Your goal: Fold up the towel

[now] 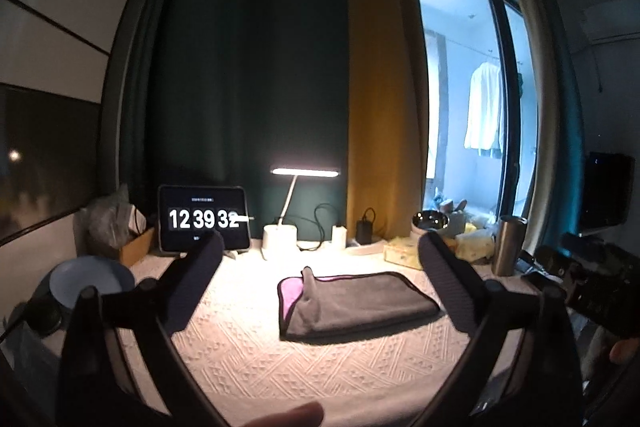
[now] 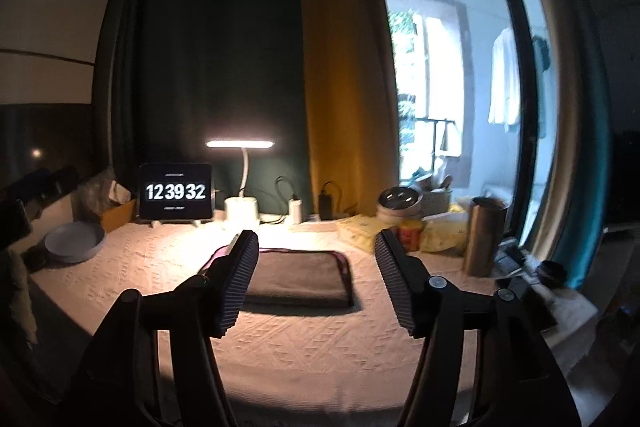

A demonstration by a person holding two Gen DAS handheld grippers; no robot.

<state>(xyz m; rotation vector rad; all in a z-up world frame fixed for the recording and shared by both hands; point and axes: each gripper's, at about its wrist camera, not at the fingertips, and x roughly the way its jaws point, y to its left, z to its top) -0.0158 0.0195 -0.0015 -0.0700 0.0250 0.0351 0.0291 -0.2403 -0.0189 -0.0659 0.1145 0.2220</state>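
Observation:
A grey towel [image 1: 356,303] with a pink inner side lies folded on the cream patterned tablecloth [image 1: 280,359]; a pink corner shows at its left. It also shows in the right wrist view [image 2: 298,277], flat and rectangular. My left gripper [image 1: 320,255] is open and empty, held above and in front of the towel, apart from it. My right gripper [image 2: 316,247] is open and empty too, with the towel seen between its fingers, farther back. The right gripper's body shows at the right edge of the left wrist view [image 1: 592,283].
At the table's back stand a tablet clock [image 2: 175,191], a lit desk lamp [image 2: 240,187], chargers, a tissue pack [image 2: 360,229], a steel tumbler [image 2: 484,235] and a metal bowl [image 2: 400,203]. A grey plate [image 2: 74,241] sits at left. Curtains and a window lie behind.

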